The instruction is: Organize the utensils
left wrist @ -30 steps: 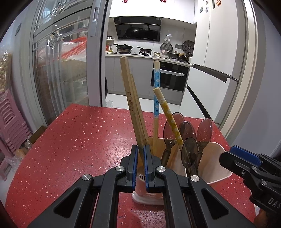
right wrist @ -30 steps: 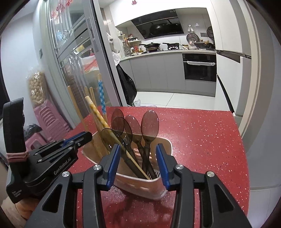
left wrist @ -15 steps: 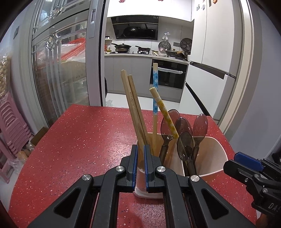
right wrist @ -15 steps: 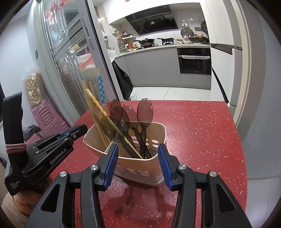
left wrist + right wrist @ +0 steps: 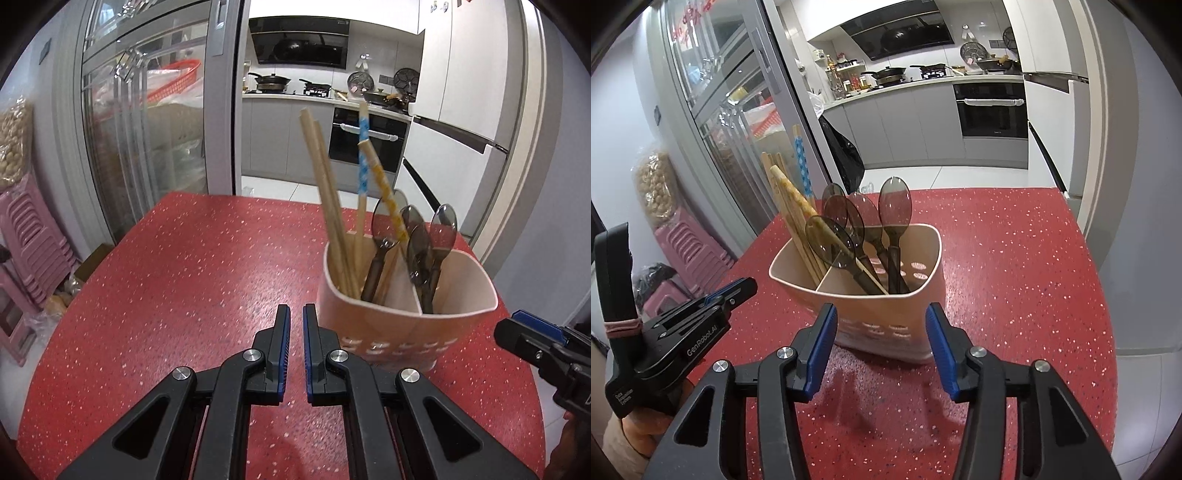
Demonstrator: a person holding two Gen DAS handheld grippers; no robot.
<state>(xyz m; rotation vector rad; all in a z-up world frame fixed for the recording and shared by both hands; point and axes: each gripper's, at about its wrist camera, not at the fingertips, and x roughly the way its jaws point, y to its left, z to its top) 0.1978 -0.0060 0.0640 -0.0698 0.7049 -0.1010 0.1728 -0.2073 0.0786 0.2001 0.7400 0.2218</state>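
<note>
A pale pink holder (image 5: 886, 314) is seen standing upright on the red speckled bench (image 5: 1015, 258), split by an inner wall into two compartments, with rows of oval slots cut low in its sides. In one compartment the chopsticks (image 5: 325, 192) are gathered — plain wooden ones, one with a blue dotted top (image 5: 801, 166) and one with a yellow pattern, which leans across the divider toward the other side. In the other compartment the smoky translucent spoons (image 5: 894, 206) are stood bowl-up on dark handles; one of them is seen on the chopstick side of the divider in the left wrist view.

The right gripper (image 5: 881, 350) is held just before the holder, its blue-padded fingers (image 5: 820, 343) apart and just widened further, with the holder's near wall showing between them but not pressed by the pads. The left gripper (image 5: 295, 343) is held beside the holder, over bare bench — its fingers (image 5: 282, 339) are brought together with nothing between them.

Beyond the bench a kitchen is seen, with a black oven (image 5: 991, 110) under the counter, pans (image 5: 271, 79) on the hob, and stacked pink stools (image 5: 26, 240) beside glass doors.
</note>
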